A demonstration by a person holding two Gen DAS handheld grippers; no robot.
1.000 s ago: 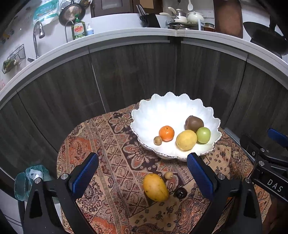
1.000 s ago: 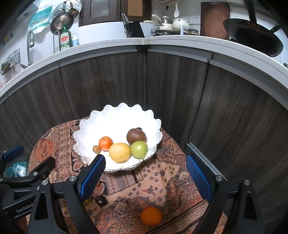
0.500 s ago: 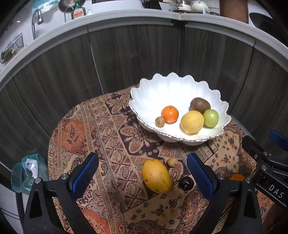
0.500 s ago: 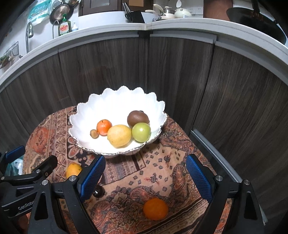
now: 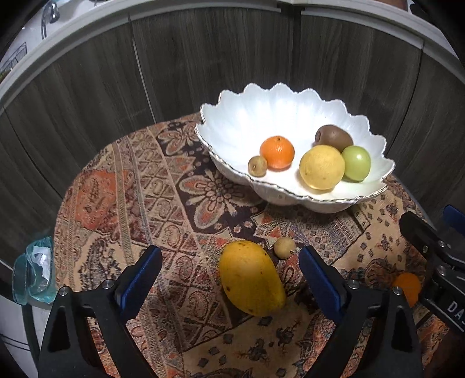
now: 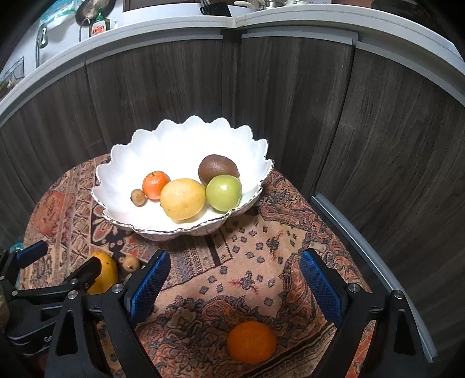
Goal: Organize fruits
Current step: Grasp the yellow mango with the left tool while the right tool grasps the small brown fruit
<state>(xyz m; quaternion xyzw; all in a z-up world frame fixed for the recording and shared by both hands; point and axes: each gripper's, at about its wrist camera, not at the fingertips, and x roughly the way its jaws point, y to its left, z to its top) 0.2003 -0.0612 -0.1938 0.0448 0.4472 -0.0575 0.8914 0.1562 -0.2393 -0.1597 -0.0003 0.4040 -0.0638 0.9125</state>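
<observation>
Approach step, I'd say: left gripper [image 5: 229, 279], released, jaws just narrowing around the mango [image 5: 251, 277] at lower centre, must clamp it; right gripper [image 6: 235, 286], released, must drop onto the orange [image 6: 251, 341].

Indoor light, moderate, from above. White bowl [image 5: 290, 116] brightest thing in both views, inner wall near blown out, mild glare. Soft short shadows under mango [image 5: 251, 277] and orange [image 6: 251, 341] on patterned cloth [image 5: 130, 203]. Dark wood panels [image 6: 290, 101] dim, grain readable. Strong fisheye bend: countertop edge [image 6: 232, 21] arcs, black vignette in corners. Centre sharp; edges soft, slightly smeared.
</observation>
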